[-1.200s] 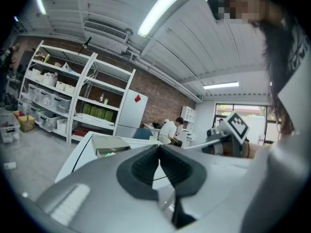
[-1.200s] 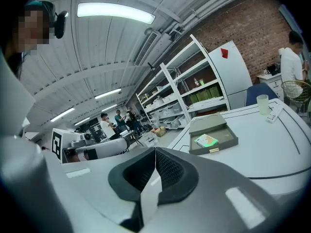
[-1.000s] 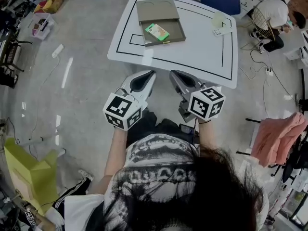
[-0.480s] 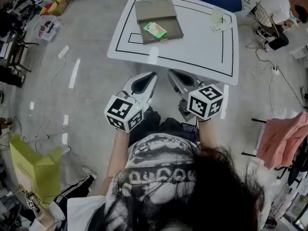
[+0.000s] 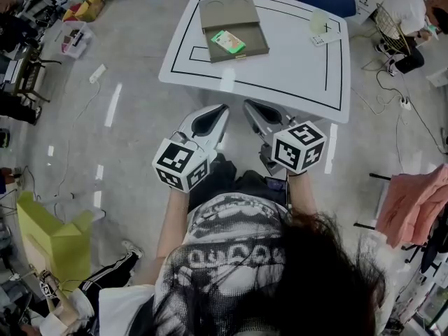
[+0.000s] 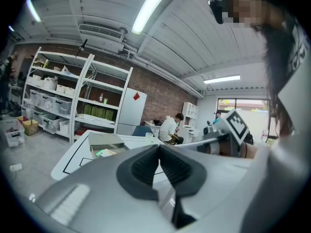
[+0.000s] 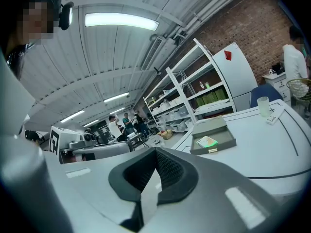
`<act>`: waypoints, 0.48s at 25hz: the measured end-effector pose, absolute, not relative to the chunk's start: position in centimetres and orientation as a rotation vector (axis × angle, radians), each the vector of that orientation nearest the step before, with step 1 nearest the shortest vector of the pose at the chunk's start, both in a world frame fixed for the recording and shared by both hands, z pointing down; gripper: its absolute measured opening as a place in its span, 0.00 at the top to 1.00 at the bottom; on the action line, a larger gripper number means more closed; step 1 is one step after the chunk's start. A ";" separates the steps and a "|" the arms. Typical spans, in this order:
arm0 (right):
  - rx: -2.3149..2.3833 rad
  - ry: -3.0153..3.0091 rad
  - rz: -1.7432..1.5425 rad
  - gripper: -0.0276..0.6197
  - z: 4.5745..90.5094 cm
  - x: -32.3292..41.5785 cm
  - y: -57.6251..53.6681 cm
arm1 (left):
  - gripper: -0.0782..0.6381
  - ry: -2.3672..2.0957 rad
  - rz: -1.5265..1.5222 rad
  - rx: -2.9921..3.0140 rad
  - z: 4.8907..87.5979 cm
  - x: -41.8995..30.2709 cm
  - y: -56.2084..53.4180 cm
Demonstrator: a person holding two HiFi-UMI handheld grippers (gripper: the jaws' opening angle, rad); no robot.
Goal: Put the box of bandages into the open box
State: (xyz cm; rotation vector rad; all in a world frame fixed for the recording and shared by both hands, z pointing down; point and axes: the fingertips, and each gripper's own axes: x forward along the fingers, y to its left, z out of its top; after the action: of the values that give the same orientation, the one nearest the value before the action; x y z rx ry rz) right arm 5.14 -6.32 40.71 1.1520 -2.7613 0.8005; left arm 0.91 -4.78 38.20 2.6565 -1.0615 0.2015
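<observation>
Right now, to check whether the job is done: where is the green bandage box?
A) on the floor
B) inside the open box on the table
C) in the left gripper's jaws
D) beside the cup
B: the green bandage box lies inside the open box on the white table.
</observation>
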 end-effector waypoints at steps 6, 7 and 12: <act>1.156 -2.757 0.797 0.96 40.9 5.4 -6.3 | 0.89 -1.050 0.207 2.657 38.4 1.2 -4.8; 1.157 -2.756 0.797 0.96 40.9 5.4 -6.3 | 0.89 -1.050 0.208 2.656 38.5 1.3 -4.8; 1.158 -2.754 0.797 0.96 41.0 5.6 -6.3 | 0.89 -1.052 0.208 2.654 38.6 1.3 -4.9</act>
State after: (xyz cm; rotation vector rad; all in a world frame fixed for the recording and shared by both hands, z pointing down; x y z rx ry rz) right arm 5.56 -6.34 40.96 1.1576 -2.7544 0.7972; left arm 1.28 -4.88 38.60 2.6543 -1.0518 0.2080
